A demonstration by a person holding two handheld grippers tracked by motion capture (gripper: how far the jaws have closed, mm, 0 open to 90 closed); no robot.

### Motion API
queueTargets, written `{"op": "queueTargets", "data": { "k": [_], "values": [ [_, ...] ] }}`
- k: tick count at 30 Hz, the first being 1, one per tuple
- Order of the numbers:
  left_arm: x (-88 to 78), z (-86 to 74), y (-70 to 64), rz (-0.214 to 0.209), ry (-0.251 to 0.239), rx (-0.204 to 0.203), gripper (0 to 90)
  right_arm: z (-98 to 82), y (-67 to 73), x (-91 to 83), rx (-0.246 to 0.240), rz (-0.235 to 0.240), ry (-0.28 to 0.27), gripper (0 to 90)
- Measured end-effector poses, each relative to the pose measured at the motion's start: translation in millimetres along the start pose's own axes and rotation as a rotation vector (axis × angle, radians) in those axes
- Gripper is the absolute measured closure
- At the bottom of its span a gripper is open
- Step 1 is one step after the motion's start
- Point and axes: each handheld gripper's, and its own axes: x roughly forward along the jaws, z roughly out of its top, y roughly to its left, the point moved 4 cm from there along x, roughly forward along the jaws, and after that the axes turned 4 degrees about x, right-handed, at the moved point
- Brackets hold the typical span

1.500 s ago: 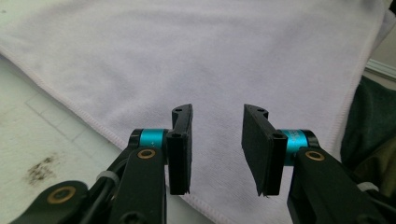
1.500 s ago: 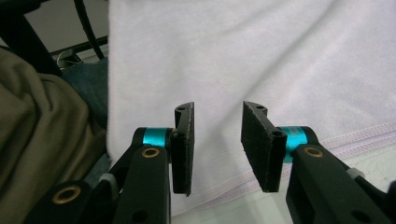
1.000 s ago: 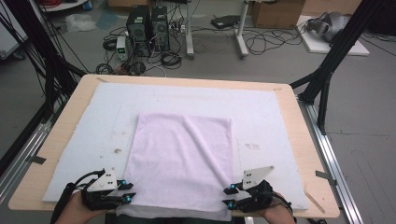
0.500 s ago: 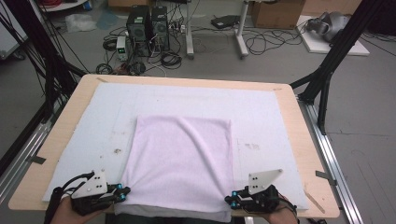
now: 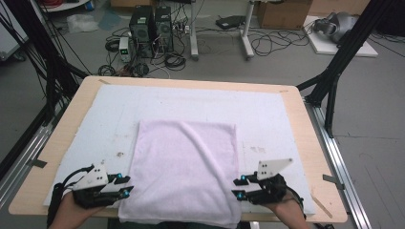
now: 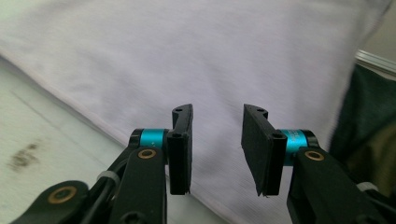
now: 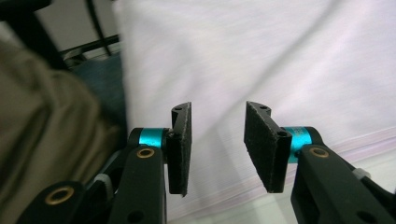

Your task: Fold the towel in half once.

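A pale pink towel (image 5: pixel 186 167) lies flat on a white mat (image 5: pixel 191 102), and its near edge hangs over the table's front. My left gripper (image 5: pixel 125 187) hovers at the towel's near left edge. Its jaws have just been opening and stand apart over the cloth (image 6: pixel 187 56), with nothing between the pads (image 6: pixel 180 149). My right gripper (image 5: pixel 237 187) sits at the towel's near right edge. Its jaws have also just been opening and are open above the towel (image 7: pixel 280 60), with its hemmed edge just below the pads (image 7: pixel 264 149).
The wooden table (image 5: pixel 305 143) shows bare strips around the mat. Black frame legs (image 5: pixel 334 71) stand at both sides and metal rails (image 5: pixel 341 167) run along them. Computer towers (image 5: pixel 153 24) and cables lie on the floor beyond the far edge.
Both grippers dipped toward the table's near edge half a second ago and have since lifted slightly. The towel lies as before.
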Motion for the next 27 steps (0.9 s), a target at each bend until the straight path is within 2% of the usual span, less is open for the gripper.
{"op": "queueTargets", "data": {
  "k": [5, 7, 10, 12, 13, 15, 16, 20, 22, 25, 27],
  "values": [
    [16.7, 11.5, 34.9, 0.041, -0.006, -0.035, 61.0, 23.8, -38.1, 7.5, 0.013, -0.066, -0.019, 56.4],
    [23.0, 16.9, 51.0, 0.065, -0.008, -0.051, 59.9, 33.7, -54.6, 10.7, 0.027, -0.1, -0.012, 54.6],
    [33.4, 26.4, 75.5, 0.089, -0.013, -0.084, 59.1, 47.8, -78.2, 14.1, 0.022, -0.153, 0.002, 52.9],
    [40.9, 32.6, 91.2, 0.102, -0.017, -0.098, 59.2, 55.5, -94.0, 16.2, 0.03, -0.17, 0.006, 51.9],
    [44.8, 35.2, 98.5, 0.112, -0.01, -0.091, 61.7, 58.6, -102.3, 17.1, 0.037, -0.178, 0.011, 51.8],
    [53.2, 40.1, 113.7, 0.115, -0.016, -0.122, 66.6, 63.9, -117.8, 19.3, 0.061, -0.178, -0.002, 51.8],
    [57.1, 42.3, 120.7, 0.113, -0.012, -0.136, 67.0, 65.9, -125.7, 20.4, 0.073, -0.178, -0.001, 51.5],
    [70.1, 50.1, 146.1, 0.155, -0.015, -0.158, 66.8, 72.6, -149.5, 25.1, 0.091, -0.205, 0.032, 49.7],
    [78.1, 51.2, 157.8, 0.169, 0.008, -0.176, 65.0, 73.8, -160.1, 27.0, 0.095, -0.227, 0.047, 48.0],
    [90.6, 49.1, 171.9, 0.183, 0.024, -0.201, 63.0, 69.7, -175.9, 29.3, 0.128, -0.251, 0.051, 45.6],
    [98.8, 44.4, 181.2, 0.201, 0.048, -0.238, 60.2, 64.2, -185.9, 31.7, 0.149, -0.271, 0.056, 43.9]
  ]
}}
